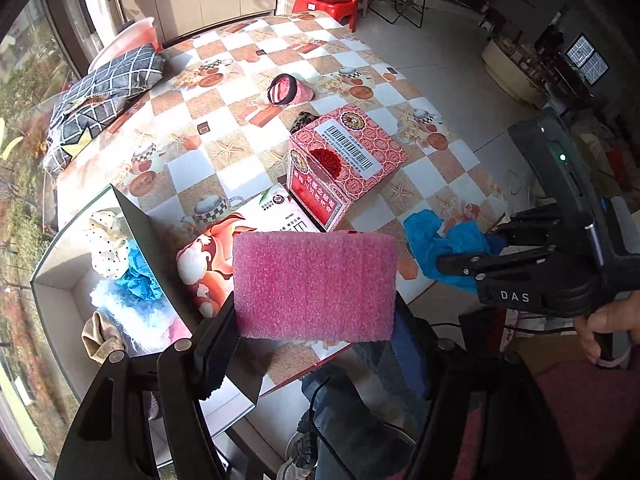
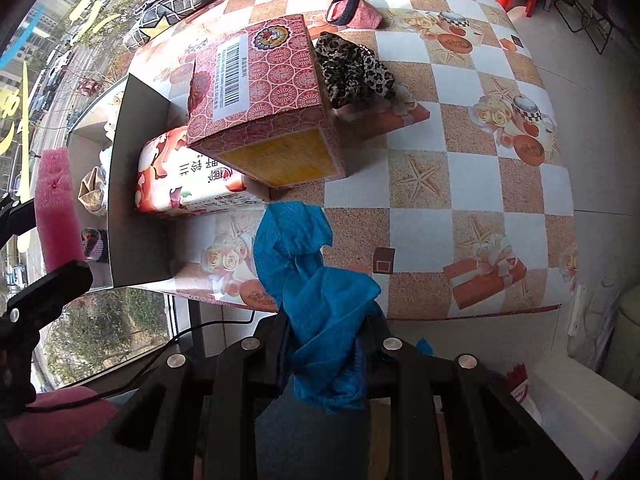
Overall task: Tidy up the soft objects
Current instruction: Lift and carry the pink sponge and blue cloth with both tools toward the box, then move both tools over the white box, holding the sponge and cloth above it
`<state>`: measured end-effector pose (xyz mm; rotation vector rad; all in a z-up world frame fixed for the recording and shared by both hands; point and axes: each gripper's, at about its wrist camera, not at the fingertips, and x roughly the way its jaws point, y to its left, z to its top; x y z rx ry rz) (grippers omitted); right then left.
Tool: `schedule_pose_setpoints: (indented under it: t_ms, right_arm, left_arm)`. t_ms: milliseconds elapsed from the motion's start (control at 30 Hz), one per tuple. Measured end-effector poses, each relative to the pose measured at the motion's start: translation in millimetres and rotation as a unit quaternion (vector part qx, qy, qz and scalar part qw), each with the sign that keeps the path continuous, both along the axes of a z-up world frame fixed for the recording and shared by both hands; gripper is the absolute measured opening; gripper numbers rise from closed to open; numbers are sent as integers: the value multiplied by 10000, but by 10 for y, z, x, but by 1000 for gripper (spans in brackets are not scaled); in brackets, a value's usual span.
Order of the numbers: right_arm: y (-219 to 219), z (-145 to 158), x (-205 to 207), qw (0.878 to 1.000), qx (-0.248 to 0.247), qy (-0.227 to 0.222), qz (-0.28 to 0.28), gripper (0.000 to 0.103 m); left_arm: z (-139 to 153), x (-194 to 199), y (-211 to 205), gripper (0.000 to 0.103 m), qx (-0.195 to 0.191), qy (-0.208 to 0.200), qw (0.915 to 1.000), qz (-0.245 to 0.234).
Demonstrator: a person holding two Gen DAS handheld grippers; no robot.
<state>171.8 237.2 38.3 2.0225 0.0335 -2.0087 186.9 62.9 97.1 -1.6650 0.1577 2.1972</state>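
The left gripper's (image 1: 316, 344) jaws are closed on the sponge (image 1: 314, 284), held up clear of the surface (image 1: 248, 92); the open box (image 1: 56, 296), already holding soft things, sits just left of them. The right gripper's (image 2: 322, 354) jaws pinch the blue cloth (image 2: 316, 276), its far end draped over the surface edge. Both look mid-carry. Next, I'd guess, each swings leftward over the box rim and lets go.
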Motion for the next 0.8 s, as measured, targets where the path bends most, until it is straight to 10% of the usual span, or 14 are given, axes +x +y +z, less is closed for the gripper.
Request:
schedule_pose_setpoints:
  t_ms: [800]
  right_arm:
    - [-1369, 150, -152, 9741, -57, 217, 2248, 25]
  left_arm:
    - [-66, 272, -1051, 73, -99, -5, 9786, 2054]
